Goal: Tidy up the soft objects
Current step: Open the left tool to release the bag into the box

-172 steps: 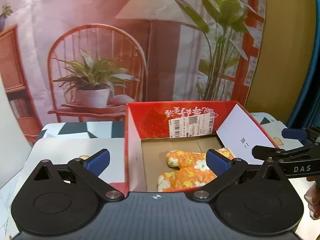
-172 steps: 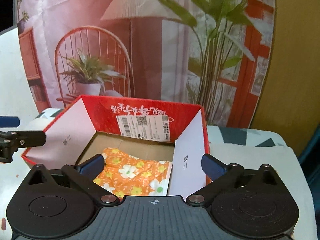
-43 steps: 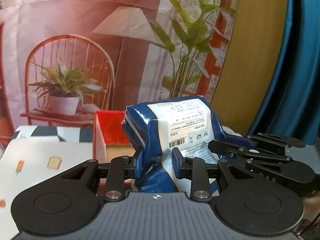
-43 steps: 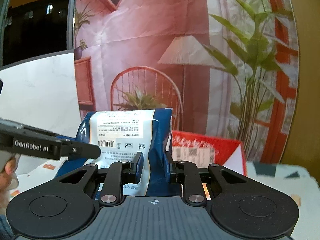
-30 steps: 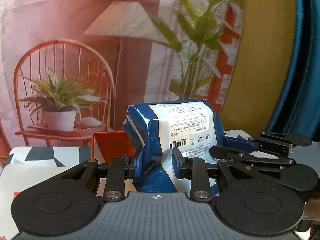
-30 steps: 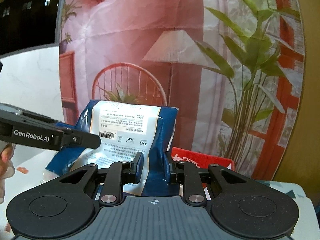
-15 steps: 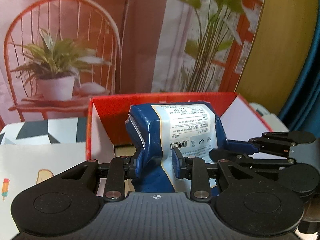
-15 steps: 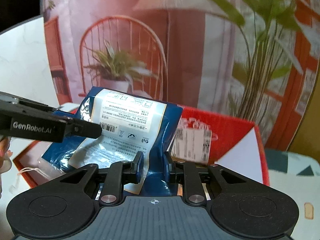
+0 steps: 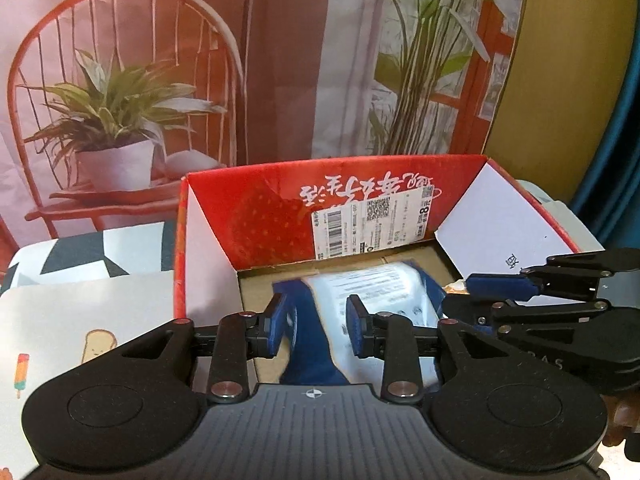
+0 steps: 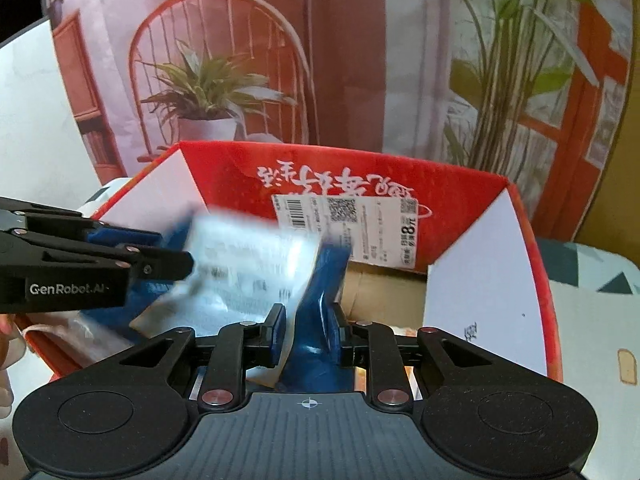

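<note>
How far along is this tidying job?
The blue pack is down inside the red box. The left gripper has just been opening and its pads stand off the pack; the right gripper looks still shut on it. Left: let go, pull out.

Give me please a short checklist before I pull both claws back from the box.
1. Bag inside the box: ok. The bag is down between the walls of the box.
2. Left claw released: ok. Its jaws have just been opening; the bag is between them, with the pads off it.
3. Right claw released: cannot tell. The bag's blue fold fills the gap.
4. Bag at rest: not ok. It is blurred in both views.
5. Flap clear of the way out: ok. It stands open.
</note>
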`<state>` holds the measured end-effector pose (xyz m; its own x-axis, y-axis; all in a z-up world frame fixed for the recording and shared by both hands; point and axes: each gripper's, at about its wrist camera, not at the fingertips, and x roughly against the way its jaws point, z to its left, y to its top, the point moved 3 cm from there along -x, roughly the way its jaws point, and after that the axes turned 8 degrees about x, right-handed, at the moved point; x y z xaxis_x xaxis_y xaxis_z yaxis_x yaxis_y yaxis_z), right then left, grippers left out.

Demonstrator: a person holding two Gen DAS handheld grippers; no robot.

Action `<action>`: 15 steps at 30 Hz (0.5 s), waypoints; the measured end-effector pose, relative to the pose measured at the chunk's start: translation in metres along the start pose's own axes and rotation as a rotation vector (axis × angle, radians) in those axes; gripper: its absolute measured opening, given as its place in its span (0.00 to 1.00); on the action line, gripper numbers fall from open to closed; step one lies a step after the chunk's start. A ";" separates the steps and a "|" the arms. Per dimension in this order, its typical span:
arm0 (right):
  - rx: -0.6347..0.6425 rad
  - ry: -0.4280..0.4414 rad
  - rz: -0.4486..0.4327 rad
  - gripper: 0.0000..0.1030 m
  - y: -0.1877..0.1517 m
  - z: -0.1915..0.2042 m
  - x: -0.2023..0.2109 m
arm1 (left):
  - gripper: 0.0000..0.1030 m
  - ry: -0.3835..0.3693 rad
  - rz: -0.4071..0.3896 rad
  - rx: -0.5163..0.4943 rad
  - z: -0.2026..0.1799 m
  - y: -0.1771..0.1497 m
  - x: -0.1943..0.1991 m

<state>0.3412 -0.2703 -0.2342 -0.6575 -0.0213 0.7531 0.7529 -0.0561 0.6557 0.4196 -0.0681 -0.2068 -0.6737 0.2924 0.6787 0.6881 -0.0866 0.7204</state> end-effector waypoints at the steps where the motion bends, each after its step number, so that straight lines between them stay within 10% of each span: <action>1: -0.003 -0.010 -0.005 0.24 -0.001 -0.001 0.002 | 0.44 0.000 -0.012 -0.002 0.000 0.000 0.004; 8: -0.032 -0.049 -0.071 0.38 -0.003 -0.011 0.027 | 0.67 0.009 -0.088 -0.010 -0.004 -0.001 0.035; 15: -0.040 -0.093 -0.115 0.77 -0.006 -0.015 0.055 | 0.97 0.007 -0.132 -0.015 -0.007 -0.007 0.065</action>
<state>0.3002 -0.2860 -0.1978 -0.7327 0.0796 0.6759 0.6697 -0.0929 0.7368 0.3693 -0.0556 -0.1668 -0.7603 0.2957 0.5784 0.5890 -0.0618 0.8058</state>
